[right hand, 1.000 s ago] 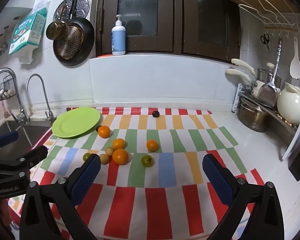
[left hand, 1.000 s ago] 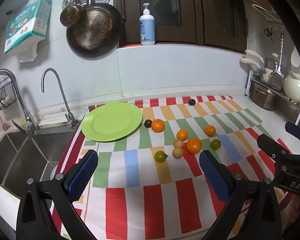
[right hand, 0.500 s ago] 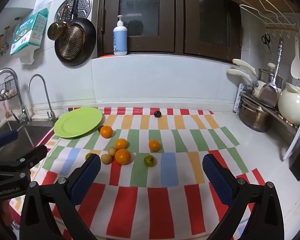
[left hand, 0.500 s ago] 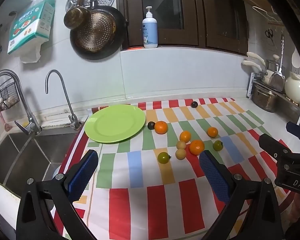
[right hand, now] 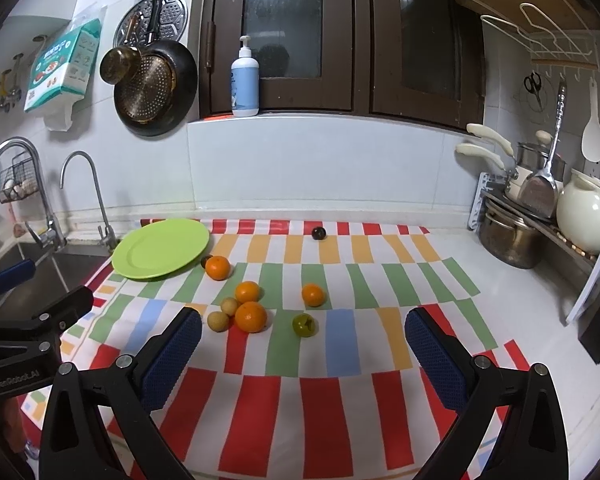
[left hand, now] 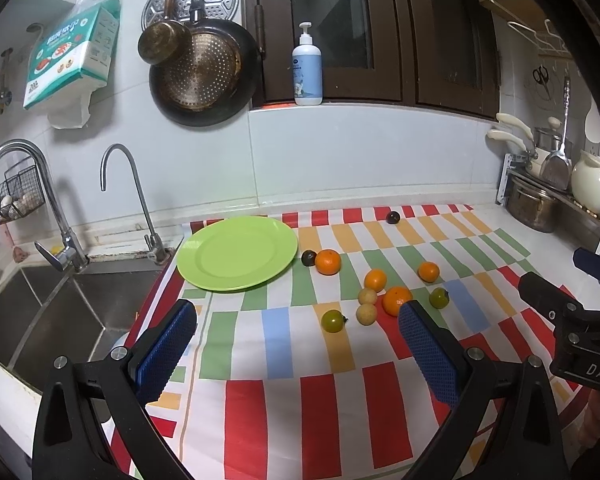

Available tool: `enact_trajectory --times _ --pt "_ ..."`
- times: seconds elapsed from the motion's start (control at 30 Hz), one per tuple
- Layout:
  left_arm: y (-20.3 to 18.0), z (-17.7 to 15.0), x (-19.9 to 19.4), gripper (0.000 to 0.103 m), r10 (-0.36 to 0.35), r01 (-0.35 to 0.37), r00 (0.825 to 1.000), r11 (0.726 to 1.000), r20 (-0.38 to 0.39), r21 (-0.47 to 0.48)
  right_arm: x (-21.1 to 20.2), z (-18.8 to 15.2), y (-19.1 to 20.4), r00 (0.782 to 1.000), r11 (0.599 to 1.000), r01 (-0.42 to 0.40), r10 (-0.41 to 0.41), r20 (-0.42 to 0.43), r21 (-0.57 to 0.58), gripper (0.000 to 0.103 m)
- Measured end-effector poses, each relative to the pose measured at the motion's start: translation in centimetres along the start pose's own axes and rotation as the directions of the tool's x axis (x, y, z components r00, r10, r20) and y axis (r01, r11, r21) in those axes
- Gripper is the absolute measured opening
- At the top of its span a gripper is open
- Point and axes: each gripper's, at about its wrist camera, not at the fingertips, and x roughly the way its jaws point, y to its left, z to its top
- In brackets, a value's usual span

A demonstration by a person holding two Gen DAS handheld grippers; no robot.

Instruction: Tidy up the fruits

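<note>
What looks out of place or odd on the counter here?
One small dark round fruit sits alone at the far edge of the striped cloth, apart from the cluster. The round green plate holds nothing. No spills or damage.

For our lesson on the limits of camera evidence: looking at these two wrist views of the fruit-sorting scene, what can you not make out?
- Dark fruit beside the green plate: right wrist view, mostly hidden by an orange.
- Green fruit: absent from the right wrist view, probably behind a right claw finger.
- Kinds of the two dark fruits: too small to tell.
- Left claw: frame cut off by the bottom edge.
</note>
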Motion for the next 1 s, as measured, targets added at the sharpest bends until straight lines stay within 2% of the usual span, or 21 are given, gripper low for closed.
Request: enact_trajectory --times 1.0 --pt "0.19 -0.22 0.01 0.102 0.012 -0.012 1.0 1.0 0.004 0.004 0.35 0.04 0.39 1.0 1.0 -0.017 0.017 -0.02 -0.003 0.102"
